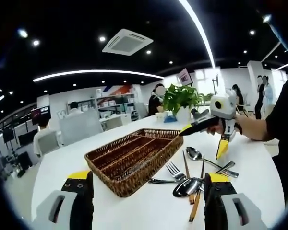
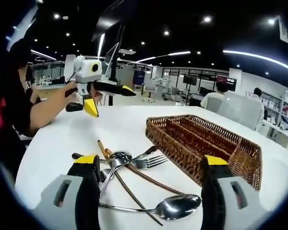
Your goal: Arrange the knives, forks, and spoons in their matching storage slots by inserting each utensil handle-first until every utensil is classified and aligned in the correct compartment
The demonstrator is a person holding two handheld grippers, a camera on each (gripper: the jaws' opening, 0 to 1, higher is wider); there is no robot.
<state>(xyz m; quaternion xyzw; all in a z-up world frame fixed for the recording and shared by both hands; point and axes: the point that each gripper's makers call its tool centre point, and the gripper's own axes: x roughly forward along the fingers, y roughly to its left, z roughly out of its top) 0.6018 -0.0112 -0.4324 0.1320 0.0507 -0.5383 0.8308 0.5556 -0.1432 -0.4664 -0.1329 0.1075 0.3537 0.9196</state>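
The brown basket [image 1: 129, 160] with long slots sits in the middle of the white desk [image 1: 62, 165]. A pile of forks and spoons [image 1: 194, 177] lies just right of it. The left gripper [image 1: 149, 203] and right gripper [image 2: 146, 191] both have jaws spread wide, holding nothing.

- bare white table [image 1: 134, 206] is seen in front of the wicker tray [image 1: 129, 158], open for approach.
- beside the tray, the tabletop is crowded by a pile of utensils [image 1: 194, 179].
- behind the tray, passage is narrowed by a potted plant [image 1: 182, 103].
- above the tray, open air is seen.
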